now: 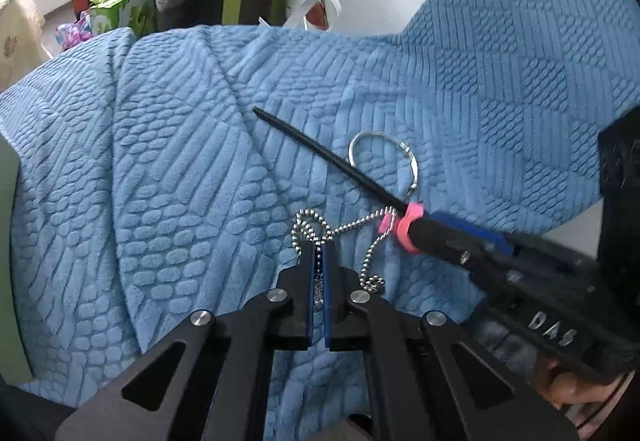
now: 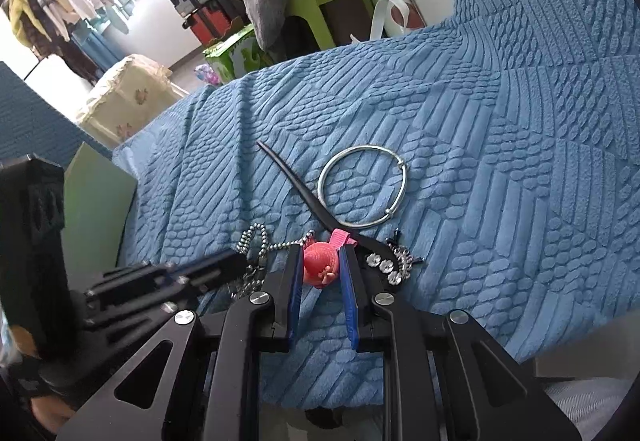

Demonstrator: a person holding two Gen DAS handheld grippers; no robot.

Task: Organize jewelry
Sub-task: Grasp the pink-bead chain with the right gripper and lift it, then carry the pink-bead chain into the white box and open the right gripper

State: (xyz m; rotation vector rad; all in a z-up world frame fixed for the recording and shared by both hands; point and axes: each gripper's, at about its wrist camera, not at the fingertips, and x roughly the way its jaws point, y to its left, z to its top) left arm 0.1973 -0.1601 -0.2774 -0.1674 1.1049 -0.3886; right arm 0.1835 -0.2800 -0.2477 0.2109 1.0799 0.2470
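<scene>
Left tongs [image 1: 319,249] clamped on silver ball chain [image 1: 356,223], chain trailing over blue textured blanket [image 1: 180,169]. Right tongs [image 2: 320,257] parted around pink charm [image 2: 320,267], pads flanking it; contact unclear. Black hair stick [image 2: 296,185] lies diagonally, crossing edge of silver bangle [image 2: 362,187]. Rhinestone piece [image 2: 390,263] just right of right tongs.

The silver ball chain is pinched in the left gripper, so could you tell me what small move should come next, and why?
Probably lift the left gripper slightly: its jaws are shut on the silver ball chain, which links to the pink charm between the right gripper's fingers.
</scene>
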